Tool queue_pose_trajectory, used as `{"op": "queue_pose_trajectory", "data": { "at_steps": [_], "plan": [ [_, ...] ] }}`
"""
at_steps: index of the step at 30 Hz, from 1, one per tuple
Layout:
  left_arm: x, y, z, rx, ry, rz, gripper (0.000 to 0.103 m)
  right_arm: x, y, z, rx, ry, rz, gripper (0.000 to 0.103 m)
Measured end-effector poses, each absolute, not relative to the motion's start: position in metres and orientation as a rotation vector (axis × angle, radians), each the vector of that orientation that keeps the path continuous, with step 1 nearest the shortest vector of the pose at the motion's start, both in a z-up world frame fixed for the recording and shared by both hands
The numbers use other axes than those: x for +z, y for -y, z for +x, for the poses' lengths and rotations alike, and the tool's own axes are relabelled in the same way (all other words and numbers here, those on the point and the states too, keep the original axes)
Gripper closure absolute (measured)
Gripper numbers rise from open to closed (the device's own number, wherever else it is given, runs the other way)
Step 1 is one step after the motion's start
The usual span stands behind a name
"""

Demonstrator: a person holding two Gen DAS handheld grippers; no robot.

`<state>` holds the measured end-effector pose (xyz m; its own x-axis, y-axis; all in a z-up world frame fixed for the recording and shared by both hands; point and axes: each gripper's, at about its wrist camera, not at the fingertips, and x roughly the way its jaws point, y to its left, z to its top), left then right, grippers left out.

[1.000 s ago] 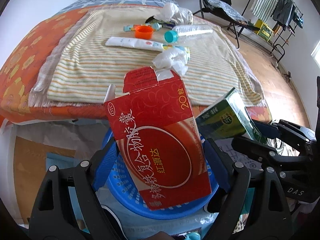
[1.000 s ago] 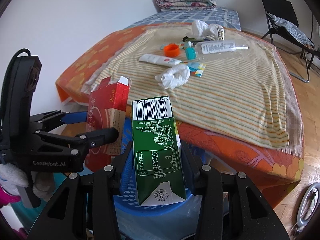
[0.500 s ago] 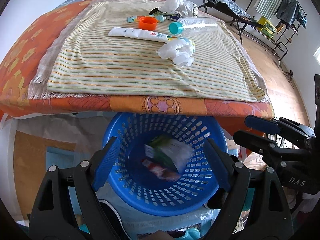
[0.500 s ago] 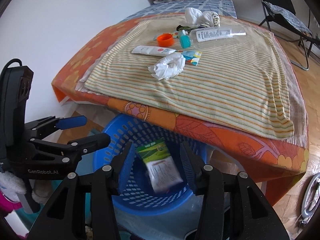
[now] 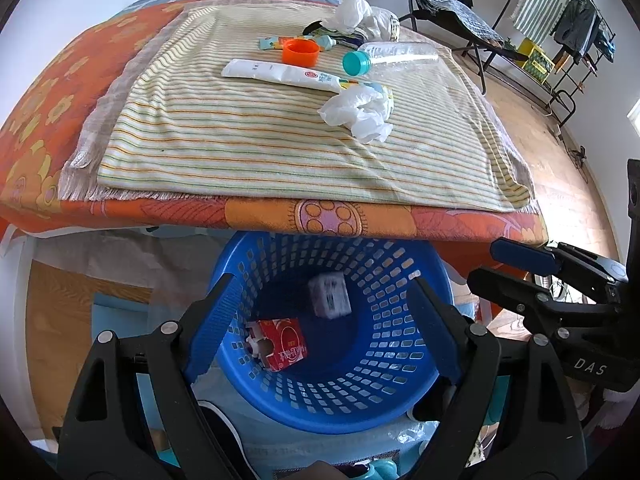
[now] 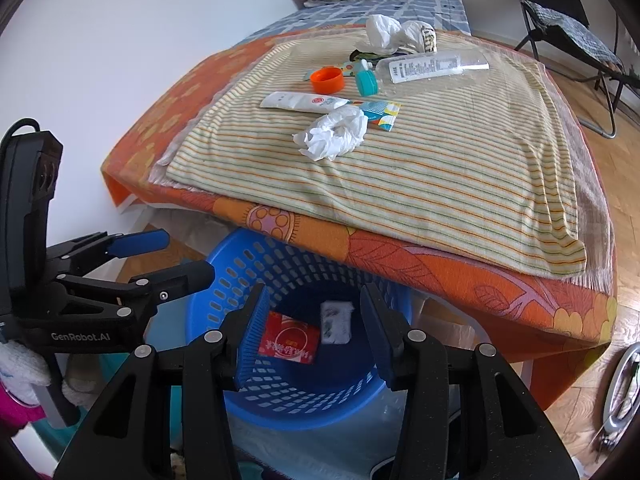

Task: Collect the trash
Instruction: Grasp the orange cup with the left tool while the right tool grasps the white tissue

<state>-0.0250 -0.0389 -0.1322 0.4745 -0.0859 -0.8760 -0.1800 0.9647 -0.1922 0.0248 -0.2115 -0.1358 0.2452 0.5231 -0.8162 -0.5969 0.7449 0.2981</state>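
Two pieces are in already: the red cardboard medicine box point(image 5: 280, 343) and a small drink carton point(image 5: 330, 295) lie at the bottom of the round blue perforated plastic basket point(image 5: 394, 364), the box at seven o'clock of the carton; the left gripper point(image 5: 320, 328) hangs wide and empty above it, the right gripper point(image 6: 312, 334) narrower, also empty. Left on the striped cloth: crumpled white tissue point(image 5: 358, 114), white tube point(image 5: 280, 75), orange cap point(image 5: 301, 51), clear bottle point(image 5: 394, 54); I'd judge most remains.
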Motion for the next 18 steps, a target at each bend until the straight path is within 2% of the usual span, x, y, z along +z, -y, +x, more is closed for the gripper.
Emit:
{"op": "queue_pose_trajectory", "data": {
  "at_steps": [3,5,6,18],
  "plan": [
    [-0.131,0.034,-0.021,0.059,-1.080,-0.293,0.016,-0.135,0.211,0.026,0.760,-1.084,-0.073,0.056],
    [-0.129,0.030,-0.018,0.061,-1.078,-0.303,0.016,-0.135,0.212,0.027,0.757,-1.087,-0.064,0.047],
    [-0.127,0.028,-0.016,0.062,-1.075,-0.309,0.016,-0.135,0.212,0.028,0.756,-1.087,-0.058,0.046],
    [-0.105,0.002,0.010,0.081,-1.018,-0.336,0.016,-0.133,0.208,0.048,0.750,-1.096,-0.017,0.045]
  ]
}}
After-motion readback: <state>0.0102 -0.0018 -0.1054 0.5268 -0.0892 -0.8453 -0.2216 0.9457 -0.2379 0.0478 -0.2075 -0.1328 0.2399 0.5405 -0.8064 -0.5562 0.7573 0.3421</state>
